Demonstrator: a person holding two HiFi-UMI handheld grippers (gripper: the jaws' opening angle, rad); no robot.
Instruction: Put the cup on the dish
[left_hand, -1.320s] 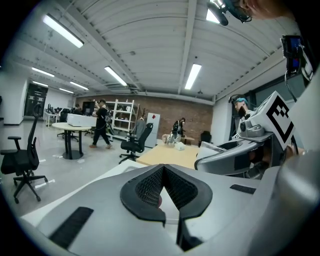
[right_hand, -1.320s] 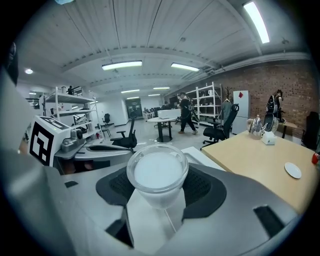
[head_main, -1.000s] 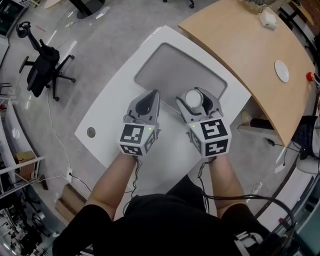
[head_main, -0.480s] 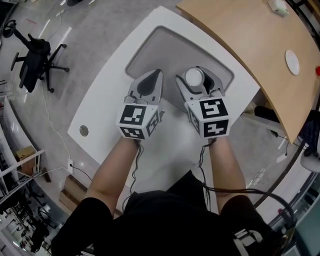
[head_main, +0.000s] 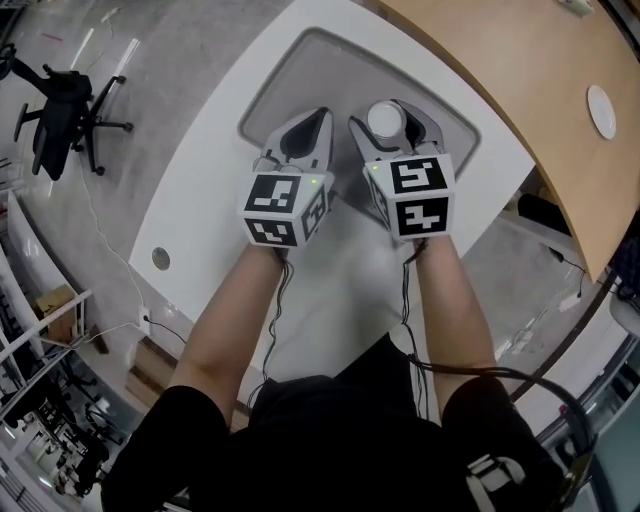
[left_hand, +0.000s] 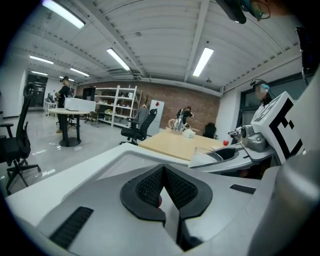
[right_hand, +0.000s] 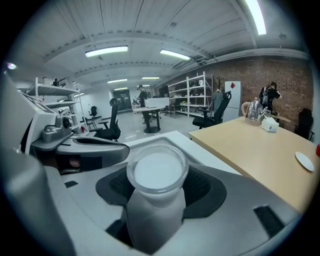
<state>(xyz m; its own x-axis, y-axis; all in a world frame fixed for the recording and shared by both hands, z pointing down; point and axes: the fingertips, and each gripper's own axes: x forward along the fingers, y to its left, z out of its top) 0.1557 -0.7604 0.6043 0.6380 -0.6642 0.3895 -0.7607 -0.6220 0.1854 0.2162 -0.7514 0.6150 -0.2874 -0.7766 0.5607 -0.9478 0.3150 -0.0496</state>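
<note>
Head view, looking down past two forearms. Right gripper (head_main: 393, 122) jaws pinching cup (right_hand: 156, 171) (clear, upright, white inside). Left gripper (head_main: 318, 122) just left of cup, jaws pressed together, nothing between. Cup sits over grey recess (head_main: 300, 70) of white counter (head_main: 200, 220); cannot tell if it touches. Dish (head_main: 601, 111), small and white, well right of cup, on wood counter (head_main: 520, 80). Office chair (head_main: 60, 115) far left of cup, on floor.
</note>
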